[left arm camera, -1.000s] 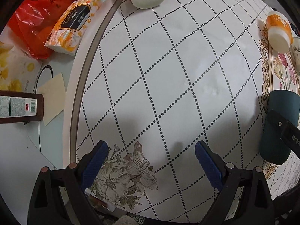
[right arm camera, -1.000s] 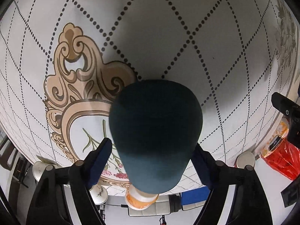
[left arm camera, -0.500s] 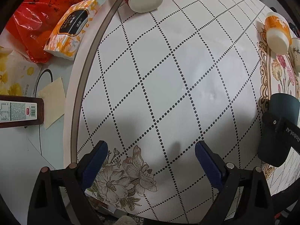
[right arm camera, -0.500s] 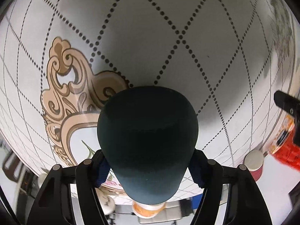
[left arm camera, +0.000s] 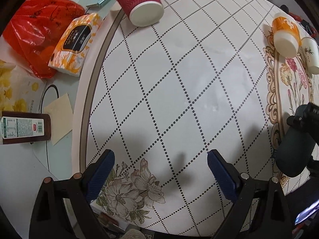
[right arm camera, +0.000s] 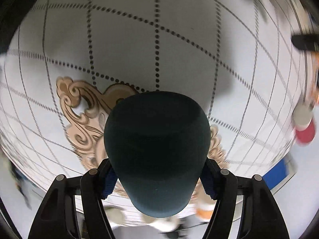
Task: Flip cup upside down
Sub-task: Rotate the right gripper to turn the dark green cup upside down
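A dark teal cup (right arm camera: 157, 147) fills the middle of the right wrist view, closed end toward the camera. My right gripper (right arm camera: 157, 177) is shut on it, the blue pads pressed on both sides, and holds it above the patterned tablecloth (right arm camera: 139, 39). The same cup (left arm camera: 293, 151) shows at the right edge of the left wrist view, held in the air and tilted. My left gripper (left arm camera: 160, 171) is open and empty above the cloth's flower print.
A red paper cup (left arm camera: 139, 4) stands at the far edge. An orange cup (left arm camera: 286, 33) and a white cup (left arm camera: 311, 55) stand at the far right. A tissue pack (left arm camera: 73, 43), a red bag (left arm camera: 37, 35) and a dark box (left arm camera: 24, 128) lie left of the cloth.
My right gripper closed on the teal cup, lifted it off the cloth and is turning with it; its view is now blurred. The left gripper barely moved.
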A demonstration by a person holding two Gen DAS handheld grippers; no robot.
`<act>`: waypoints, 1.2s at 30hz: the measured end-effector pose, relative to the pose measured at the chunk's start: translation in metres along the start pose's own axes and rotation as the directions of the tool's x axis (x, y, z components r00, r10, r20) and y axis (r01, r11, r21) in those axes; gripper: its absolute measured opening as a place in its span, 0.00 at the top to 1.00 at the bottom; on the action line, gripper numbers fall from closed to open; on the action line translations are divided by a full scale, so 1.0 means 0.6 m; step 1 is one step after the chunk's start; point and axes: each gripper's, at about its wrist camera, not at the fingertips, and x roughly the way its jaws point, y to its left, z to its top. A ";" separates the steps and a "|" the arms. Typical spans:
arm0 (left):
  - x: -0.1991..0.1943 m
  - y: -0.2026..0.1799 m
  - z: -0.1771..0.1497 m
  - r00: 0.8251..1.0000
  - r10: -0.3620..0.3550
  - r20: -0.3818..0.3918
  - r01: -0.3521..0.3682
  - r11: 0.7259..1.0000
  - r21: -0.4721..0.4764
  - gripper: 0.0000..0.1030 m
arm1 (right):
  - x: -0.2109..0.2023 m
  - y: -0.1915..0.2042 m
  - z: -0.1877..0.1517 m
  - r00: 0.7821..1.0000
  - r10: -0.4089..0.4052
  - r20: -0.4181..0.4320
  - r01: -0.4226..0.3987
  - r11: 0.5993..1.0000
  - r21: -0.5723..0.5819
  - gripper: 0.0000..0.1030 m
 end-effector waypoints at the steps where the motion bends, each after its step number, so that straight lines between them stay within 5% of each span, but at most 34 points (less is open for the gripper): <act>1: -0.003 -0.004 0.000 1.000 -0.002 0.003 0.002 1.000 0.005 0.07 | 0.001 -0.012 -0.004 0.999 0.042 0.006 -0.042 0.997 0.067 0.31; 5: -0.012 -0.025 0.000 1.000 -0.005 0.012 0.004 1.000 0.023 0.07 | 0.008 -0.043 -0.018 0.989 0.145 0.033 -0.149 0.956 0.255 0.31; 9: -0.019 -0.039 -0.007 1.000 -0.010 0.017 0.009 0.999 0.038 0.07 | 0.024 -0.075 -0.040 0.963 0.254 0.090 -0.265 0.841 0.471 0.31; 13: -0.017 -0.049 -0.013 1.000 -0.021 0.010 0.021 0.999 0.043 0.07 | 0.041 -0.104 -0.071 0.914 0.362 0.183 -0.387 0.645 0.659 0.31; 16: -0.014 -0.055 -0.018 0.999 -0.033 0.001 0.033 0.999 0.043 0.07 | 0.054 -0.120 -0.098 0.852 0.434 0.292 -0.487 0.454 0.747 0.30; 23: -0.003 -0.058 -0.026 0.999 -0.052 -0.011 0.053 0.998 0.041 0.07 | 0.083 -0.121 -0.154 0.724 0.493 0.482 -0.601 0.110 0.791 0.30; 27: -0.003 -0.066 -0.032 0.998 -0.058 -0.014 0.058 0.997 0.043 0.07 | 0.109 -0.068 -0.205 0.661 0.489 0.569 -0.610 -0.091 0.787 0.30; 32: -0.002 -0.072 -0.039 0.998 -0.065 -0.018 0.066 0.997 0.039 0.07 | 0.138 -0.056 -0.262 0.615 0.463 0.638 -0.578 -0.287 0.764 0.30; 36: -0.002 -0.077 -0.042 0.997 -0.070 -0.022 0.070 0.997 0.036 0.07 | 0.180 -0.032 -0.330 0.614 0.440 0.656 -0.550 -0.358 0.755 0.30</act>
